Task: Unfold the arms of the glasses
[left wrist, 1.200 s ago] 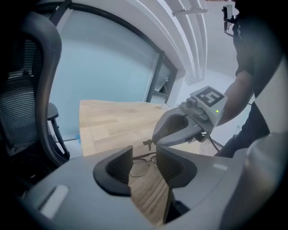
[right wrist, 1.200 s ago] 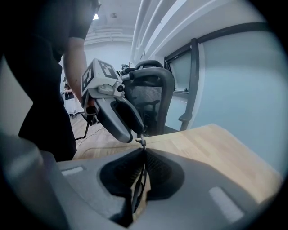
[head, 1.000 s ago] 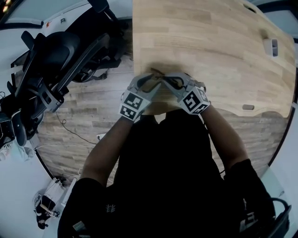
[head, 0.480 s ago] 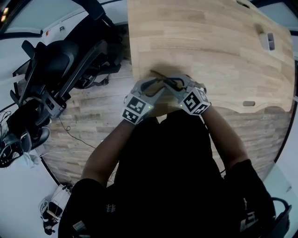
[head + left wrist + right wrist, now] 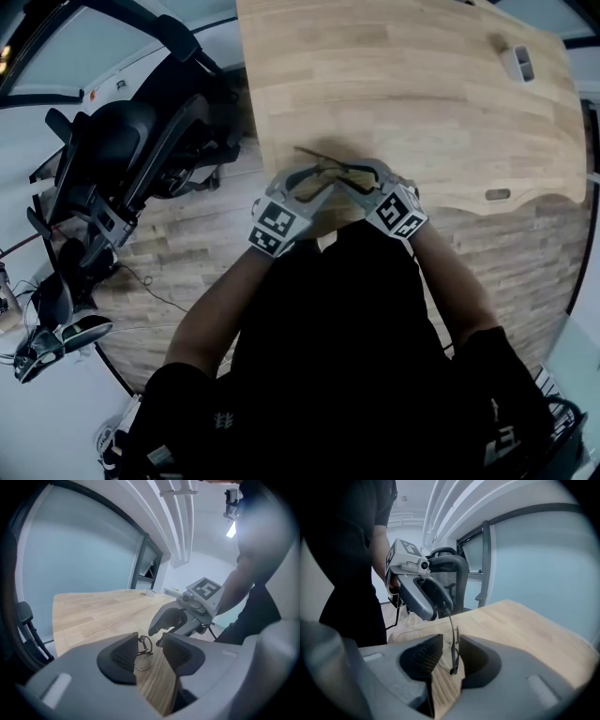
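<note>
Thin dark-framed glasses (image 5: 324, 169) hang just above the near edge of the wooden table (image 5: 422, 94), between my two grippers. My left gripper (image 5: 313, 181) is shut on one end of them; in the left gripper view the frame and a lens (image 5: 141, 653) show between its pads (image 5: 123, 654). One arm of the glasses (image 5: 452, 644) runs from the left gripper (image 5: 443, 607) down between the jaws of my right gripper (image 5: 446, 657). Those jaws are opening; the arm lies by the right pad (image 5: 471, 658) with a gap on its other side. The right gripper (image 5: 159, 631) faces the left one closely.
A black office chair (image 5: 122, 141) stands to the left of the table on the wooden floor. A small white object (image 5: 518, 62) lies at the table's far right. The person's dark torso and arms fill the lower head view.
Both grippers have shifted a little along the table's near edge with the glasses between them. The glasses look more stretched out between the two tips than before.
</note>
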`<state>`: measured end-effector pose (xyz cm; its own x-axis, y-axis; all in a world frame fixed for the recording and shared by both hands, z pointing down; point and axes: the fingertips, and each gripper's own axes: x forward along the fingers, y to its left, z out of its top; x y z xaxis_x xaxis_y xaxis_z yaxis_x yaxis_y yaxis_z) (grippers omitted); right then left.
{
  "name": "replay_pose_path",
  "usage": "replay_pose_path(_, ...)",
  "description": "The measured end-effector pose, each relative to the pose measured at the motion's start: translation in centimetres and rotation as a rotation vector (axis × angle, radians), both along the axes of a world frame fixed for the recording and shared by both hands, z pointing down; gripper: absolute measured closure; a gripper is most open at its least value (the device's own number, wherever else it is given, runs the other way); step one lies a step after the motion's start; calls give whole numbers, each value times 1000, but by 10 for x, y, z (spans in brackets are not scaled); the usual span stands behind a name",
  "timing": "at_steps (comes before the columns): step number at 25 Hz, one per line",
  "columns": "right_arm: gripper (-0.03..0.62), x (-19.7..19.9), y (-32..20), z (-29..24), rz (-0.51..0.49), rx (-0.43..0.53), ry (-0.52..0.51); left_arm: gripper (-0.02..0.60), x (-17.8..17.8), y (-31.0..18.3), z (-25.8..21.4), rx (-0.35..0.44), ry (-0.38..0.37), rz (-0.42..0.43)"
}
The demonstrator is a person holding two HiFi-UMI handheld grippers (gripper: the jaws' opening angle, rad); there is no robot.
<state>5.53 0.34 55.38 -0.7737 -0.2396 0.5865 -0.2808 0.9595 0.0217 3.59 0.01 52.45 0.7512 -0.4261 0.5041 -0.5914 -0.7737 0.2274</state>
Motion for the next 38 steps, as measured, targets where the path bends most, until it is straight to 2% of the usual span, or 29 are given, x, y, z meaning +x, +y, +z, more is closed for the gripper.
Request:
replay_pose_path(7,484,18,11,3,69,-12,1,410,12,9,-9,27,-3,35)
replay_pose_path(16,484,32,20,5,106,-11,16,410,32,25,-17,44,2,74)
replay_pose_path(29,484,50,24,8,154,-10,22,411,61,39,-24,64,7,135)
replay_pose_path(38,484,49,21,6,146,-18,17,411,84,47,-29,59,45,223)
